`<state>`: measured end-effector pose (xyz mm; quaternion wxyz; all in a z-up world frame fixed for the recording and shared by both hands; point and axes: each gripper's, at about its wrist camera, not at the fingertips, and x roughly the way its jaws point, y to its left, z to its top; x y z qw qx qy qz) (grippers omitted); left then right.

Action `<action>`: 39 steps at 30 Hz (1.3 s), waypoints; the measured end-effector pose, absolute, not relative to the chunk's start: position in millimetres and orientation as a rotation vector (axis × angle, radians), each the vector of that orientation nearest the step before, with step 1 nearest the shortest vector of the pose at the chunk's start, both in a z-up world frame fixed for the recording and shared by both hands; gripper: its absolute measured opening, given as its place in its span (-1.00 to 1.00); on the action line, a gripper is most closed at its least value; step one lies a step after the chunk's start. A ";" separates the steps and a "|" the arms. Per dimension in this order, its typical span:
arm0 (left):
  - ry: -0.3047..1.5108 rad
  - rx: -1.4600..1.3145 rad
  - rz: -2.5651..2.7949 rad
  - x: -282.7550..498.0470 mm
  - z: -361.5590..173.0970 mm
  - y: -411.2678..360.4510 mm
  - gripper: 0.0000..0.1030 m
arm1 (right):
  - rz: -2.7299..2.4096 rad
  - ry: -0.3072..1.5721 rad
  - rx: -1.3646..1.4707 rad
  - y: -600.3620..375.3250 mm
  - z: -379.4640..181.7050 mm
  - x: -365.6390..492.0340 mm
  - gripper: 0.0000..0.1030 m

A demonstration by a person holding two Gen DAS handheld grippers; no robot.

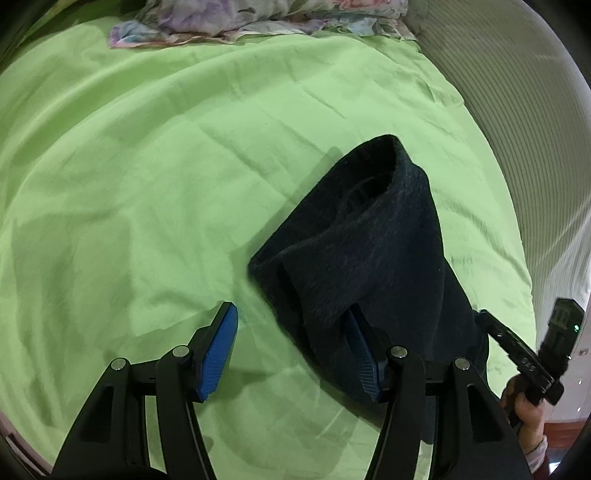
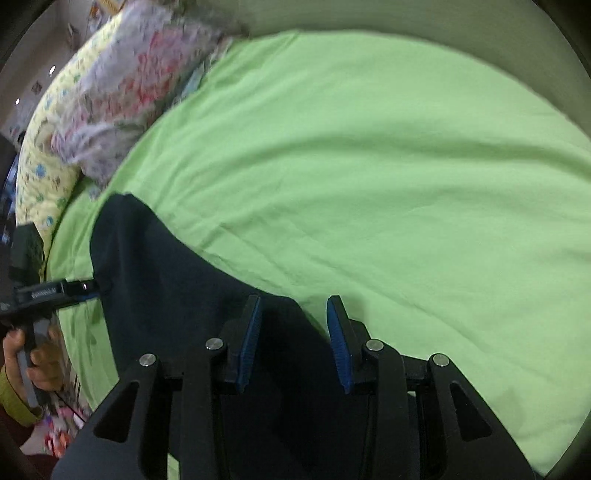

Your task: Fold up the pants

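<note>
Dark navy pants [image 1: 373,258] lie in a bunched, folded heap on the green bed sheet [image 1: 147,184]. My left gripper [image 1: 291,332] is open beside the heap's near left edge; its right finger [image 1: 360,347] is tucked under a fold of the cloth and its left finger rests over bare sheet. In the right wrist view the pants [image 2: 166,295] spread from the left to under my right gripper [image 2: 295,325], which is open with the cloth between and below its fingers. The left gripper also shows in the right wrist view, at the pants' left edge [image 2: 88,288].
A floral blanket [image 1: 258,18] and a patterned pillow [image 2: 48,147] lie at the head of the bed. A ribbed pale wall or headboard [image 1: 517,110] runs along the right side of the bed. The right gripper [image 1: 524,350] shows at the left view's right edge.
</note>
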<state>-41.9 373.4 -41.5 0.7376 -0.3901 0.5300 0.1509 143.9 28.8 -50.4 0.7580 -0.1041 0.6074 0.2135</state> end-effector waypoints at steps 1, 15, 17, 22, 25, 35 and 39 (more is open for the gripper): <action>1.163 -0.846 0.334 -38.1 -42.3 372.8 0.12 | 0.472 1.339 -0.235 29.1 -55.6 146.2 -0.27; 0.929 -0.872 0.162 -48.4 3.2 372.6 -0.69 | 0.530 1.256 -0.180 31.0 -28.1 136.6 -0.79; 0.869 -0.866 0.120 -60.8 20.7 372.1 -0.69 | 0.520 1.210 -0.178 29.7 -20.9 133.2 -0.80; 0.859 -0.838 0.092 -73.0 29.2 370.1 -0.69 | 0.472 1.155 -0.178 39.3 -33.0 131.9 -0.82; 0.893 -0.789 0.125 -64.3 18.1 370.3 -0.69 | 0.431 1.143 -0.222 53.9 -47.6 131.6 -0.83; 0.988 -0.475 0.263 -65.1 16.3 362.2 -0.26 | 0.254 1.095 -0.131 30.1 -37.5 117.4 -0.05; 0.942 -0.444 0.255 -64.6 38.9 363.4 -0.17 | 0.219 1.031 -0.065 4.1 -6.9 92.6 0.00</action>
